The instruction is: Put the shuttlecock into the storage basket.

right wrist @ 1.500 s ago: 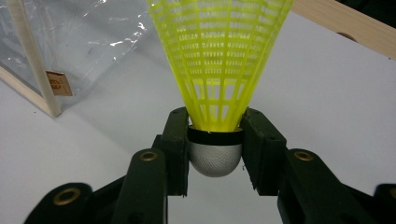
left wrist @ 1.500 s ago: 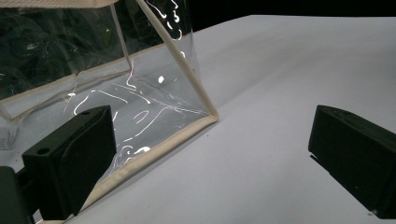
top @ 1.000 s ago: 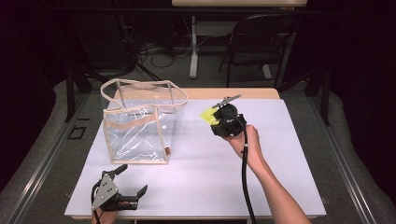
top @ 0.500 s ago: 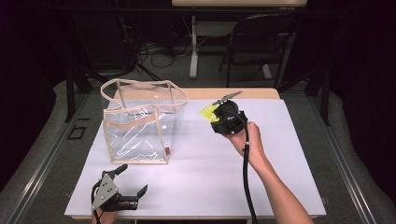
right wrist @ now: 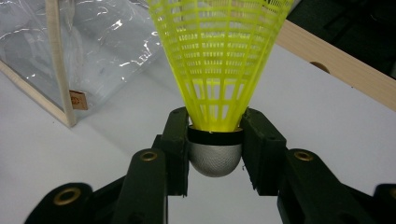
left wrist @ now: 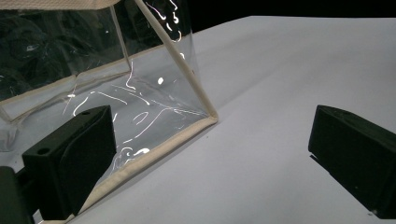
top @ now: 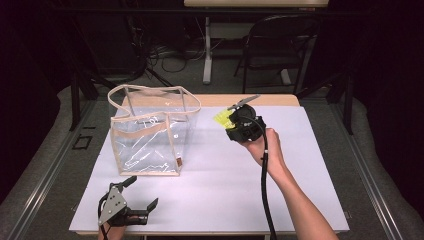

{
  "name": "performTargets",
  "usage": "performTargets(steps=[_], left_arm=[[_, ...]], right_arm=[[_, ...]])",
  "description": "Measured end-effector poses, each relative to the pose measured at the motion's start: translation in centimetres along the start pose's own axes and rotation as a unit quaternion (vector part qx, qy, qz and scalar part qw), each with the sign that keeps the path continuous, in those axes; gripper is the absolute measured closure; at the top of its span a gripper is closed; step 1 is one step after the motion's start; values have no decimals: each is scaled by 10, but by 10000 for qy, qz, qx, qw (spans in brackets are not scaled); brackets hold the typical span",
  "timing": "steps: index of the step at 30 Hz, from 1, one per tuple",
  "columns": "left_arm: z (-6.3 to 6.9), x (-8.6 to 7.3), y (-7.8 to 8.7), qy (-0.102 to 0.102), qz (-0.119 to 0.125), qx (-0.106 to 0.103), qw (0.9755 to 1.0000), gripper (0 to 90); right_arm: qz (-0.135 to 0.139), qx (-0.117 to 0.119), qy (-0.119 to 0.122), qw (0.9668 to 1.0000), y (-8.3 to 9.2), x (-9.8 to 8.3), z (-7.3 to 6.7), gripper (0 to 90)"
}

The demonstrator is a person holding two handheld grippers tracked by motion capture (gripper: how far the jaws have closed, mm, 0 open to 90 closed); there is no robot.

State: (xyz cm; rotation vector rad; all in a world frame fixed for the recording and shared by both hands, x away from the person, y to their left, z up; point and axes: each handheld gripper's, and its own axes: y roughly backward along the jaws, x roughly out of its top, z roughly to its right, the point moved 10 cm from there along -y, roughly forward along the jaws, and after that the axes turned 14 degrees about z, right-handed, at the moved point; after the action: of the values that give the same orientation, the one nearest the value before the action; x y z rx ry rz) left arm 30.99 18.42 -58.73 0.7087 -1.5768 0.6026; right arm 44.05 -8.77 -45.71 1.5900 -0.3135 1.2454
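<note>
Right hand-held gripper (right wrist: 215, 140): pinching the yellow shuttlecock (right wrist: 219, 70) at its silver cap, above the tabletop (top: 300, 165), right of the clear bag (top: 150, 135).
Left hand-held gripper (top: 137, 200): resting spread wide at the near left, holding nothing.

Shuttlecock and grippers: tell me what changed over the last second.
Almost nothing. The right gripper stays shut on the yellow shuttlecock, raised beside the clear bag, shifting at most slightly. The left gripper remains open at the near table edge, and the bag has not moved.

Bright overhead light on the table (top: 215, 200), dark surroundings, slight softness.
</note>
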Motion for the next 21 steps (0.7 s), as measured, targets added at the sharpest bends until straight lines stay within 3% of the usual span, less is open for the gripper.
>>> performTargets(steps=[21], left_arm=[[0,0,0,2,2,0,10000,10]], right_arm=[[80,-3,89,9999,6,13,1,642]])
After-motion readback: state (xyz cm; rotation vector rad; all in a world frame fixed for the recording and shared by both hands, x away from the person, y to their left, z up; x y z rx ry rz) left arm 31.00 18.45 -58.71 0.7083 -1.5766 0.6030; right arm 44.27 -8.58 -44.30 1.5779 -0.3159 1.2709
